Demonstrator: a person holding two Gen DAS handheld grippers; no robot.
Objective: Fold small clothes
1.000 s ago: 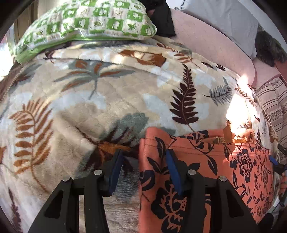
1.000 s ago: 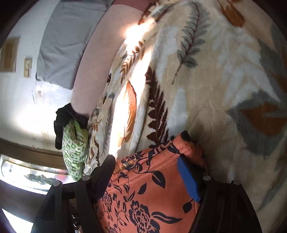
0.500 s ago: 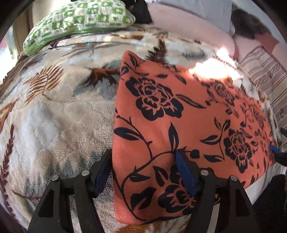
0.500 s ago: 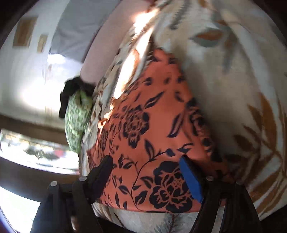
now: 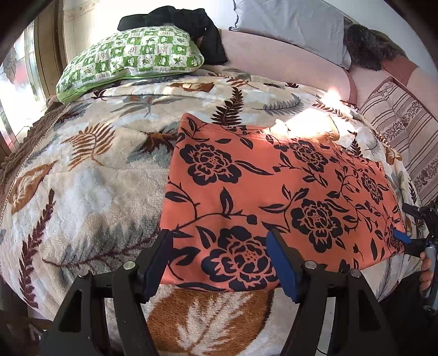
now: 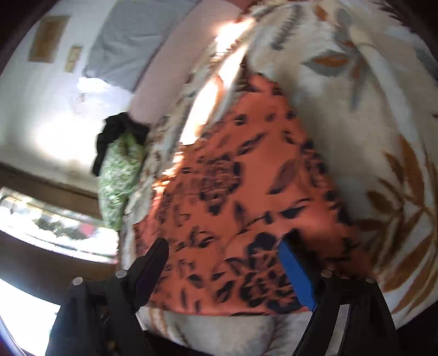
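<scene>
An orange garment with black flowers point(image 5: 273, 197) lies spread flat on the leaf-patterned blanket point(image 5: 90, 186). My left gripper point(image 5: 219, 263) is open and empty, just above the garment's near left corner. My right gripper point(image 6: 224, 271) is open and empty over the garment point(image 6: 246, 197) at its near right corner. The right gripper also shows in the left wrist view point(image 5: 410, 243) at the garment's right edge. The right wrist view is blurred.
A green checked pillow point(image 5: 128, 60) with a black cloth point(image 5: 191, 22) on it lies at the far left. A pink bolster point(image 5: 273, 57), a grey pillow point(image 5: 290, 22) and a striped cushion point(image 5: 402, 131) lie at the back and right. The bed's near edge is just below the grippers.
The garment went from bunched at my grippers to spread flat. Both grippers have pulled back toward the bed's near edge and stand open over the garment's near corners.
</scene>
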